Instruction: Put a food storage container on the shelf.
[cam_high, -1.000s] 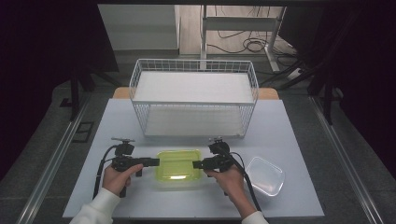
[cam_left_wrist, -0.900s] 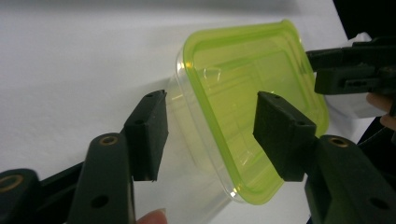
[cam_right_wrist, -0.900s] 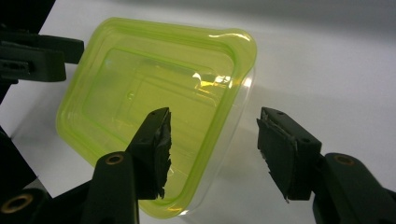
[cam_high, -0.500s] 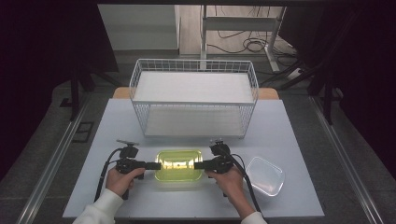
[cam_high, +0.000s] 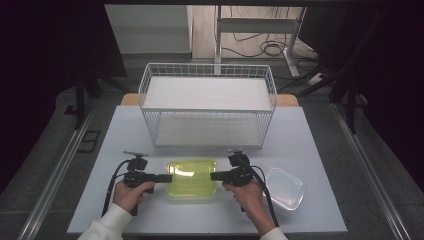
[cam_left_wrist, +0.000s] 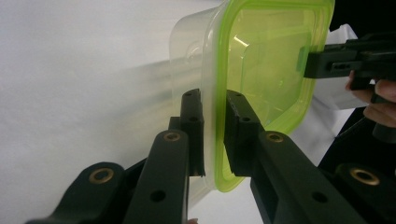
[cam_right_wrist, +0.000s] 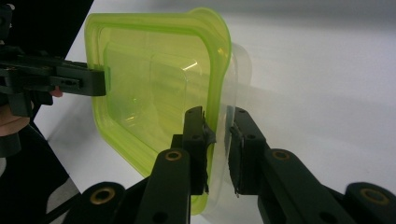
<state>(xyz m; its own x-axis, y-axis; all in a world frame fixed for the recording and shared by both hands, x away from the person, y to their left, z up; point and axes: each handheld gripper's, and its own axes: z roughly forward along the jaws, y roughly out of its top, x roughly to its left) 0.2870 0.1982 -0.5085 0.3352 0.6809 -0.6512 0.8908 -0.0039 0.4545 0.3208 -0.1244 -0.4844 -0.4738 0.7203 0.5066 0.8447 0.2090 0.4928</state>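
Note:
A clear plastic container with a yellow-green lid (cam_high: 192, 177) sits on the white table (cam_high: 320, 150), near its front edge. My left gripper (cam_high: 169, 178) meets its left rim and my right gripper (cam_high: 214, 176) its right rim. In the left gripper view the jaws have just been closing, and that gripper (cam_left_wrist: 215, 135) now clamps the lid's edge (cam_left_wrist: 275, 51) and the clear wall below it. Across the lid (cam_right_wrist: 154, 84), the right gripper (cam_right_wrist: 218, 144) has just closed the same way, pads against the rim.
A white wire basket rack (cam_high: 207, 107) with a shelf stands across the back half of the table. A clear container without a lid (cam_high: 284, 188) lies to the right of my right hand. Dark floor and cables surround the table.
Both grippers' jaws have narrowed onto the lidded container's opposite edges. The hands and the container have stayed where they were.

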